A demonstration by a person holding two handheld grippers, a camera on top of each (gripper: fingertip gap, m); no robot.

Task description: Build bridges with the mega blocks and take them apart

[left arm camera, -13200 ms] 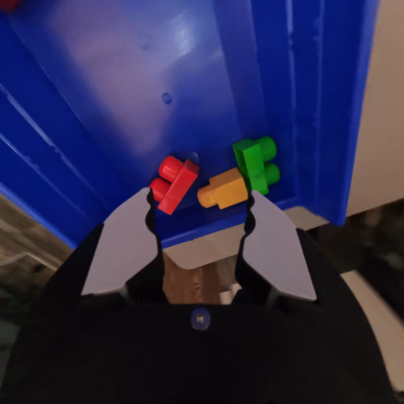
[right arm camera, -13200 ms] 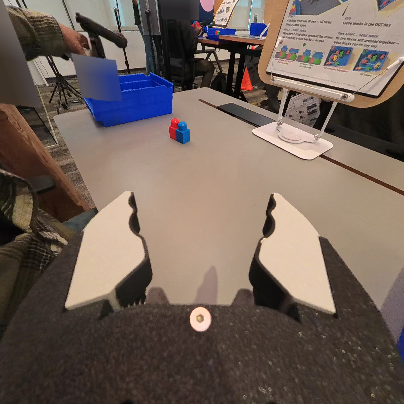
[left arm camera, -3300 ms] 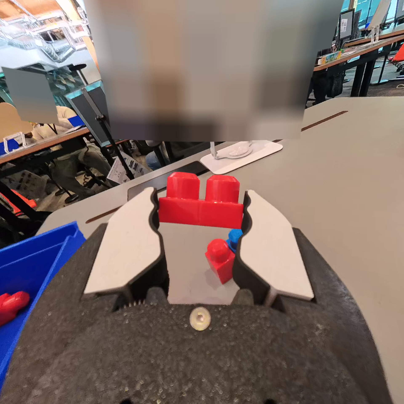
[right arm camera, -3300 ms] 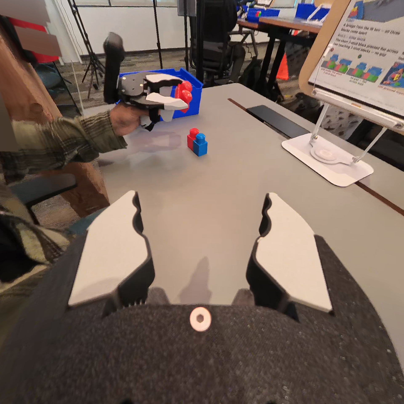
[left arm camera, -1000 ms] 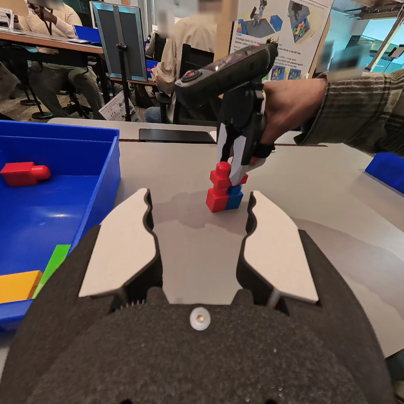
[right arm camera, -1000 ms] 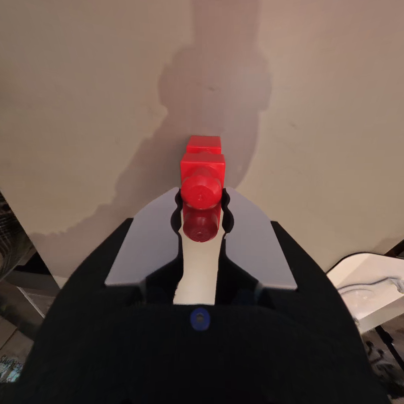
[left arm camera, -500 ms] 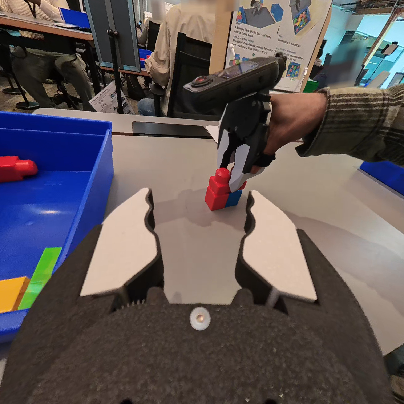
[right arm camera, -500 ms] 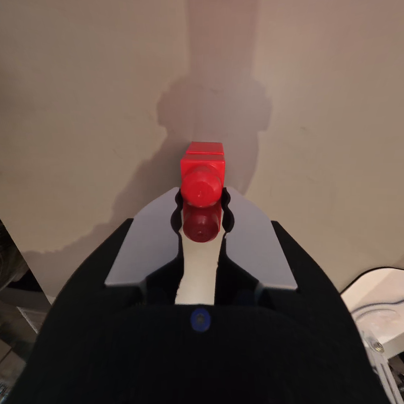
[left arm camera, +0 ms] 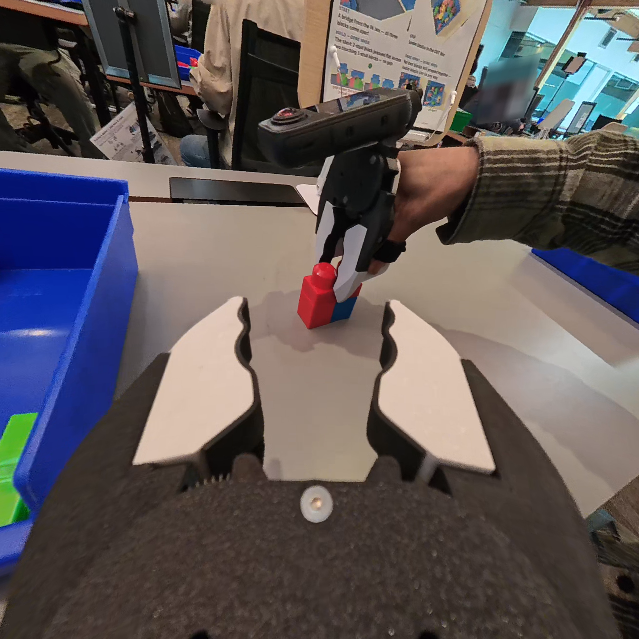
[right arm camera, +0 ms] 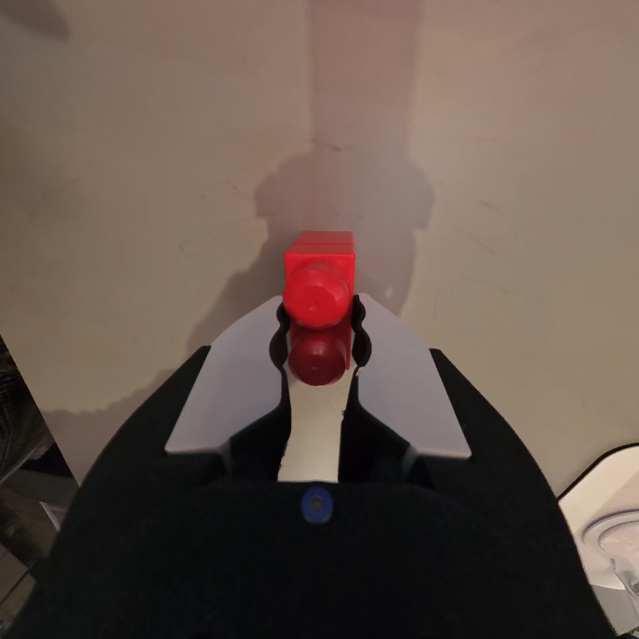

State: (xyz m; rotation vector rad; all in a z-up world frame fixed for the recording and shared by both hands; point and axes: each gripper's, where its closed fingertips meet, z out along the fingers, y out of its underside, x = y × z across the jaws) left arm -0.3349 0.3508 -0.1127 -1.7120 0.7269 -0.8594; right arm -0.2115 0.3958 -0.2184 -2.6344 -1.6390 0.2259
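Far left, in the left wrist view: blue bin (left arm camera: 114, 262) on the grey table (left arm camera: 214, 262), a green block (left arm camera: 14, 460) lying in its near corner. Near centre: left gripper (left arm camera: 315, 349), fingers spread wide, nothing between them, hovering over bare tabletop just short of the stack. Centre: two-stud red block (left arm camera: 316, 299) seated on top of a lower red block (left arm camera: 313, 316) and a blue block (left arm camera: 343, 311) set side by side on the table. Right of that: right gripper (left arm camera: 337, 276), held from the right by a hand (left arm camera: 425, 193) in a striped sleeve, pointing down. In the right wrist view: right gripper (right arm camera: 320, 332) closed around the two-stud red block (right arm camera: 320, 273), pinched at its sides, nearer stud in shadow.
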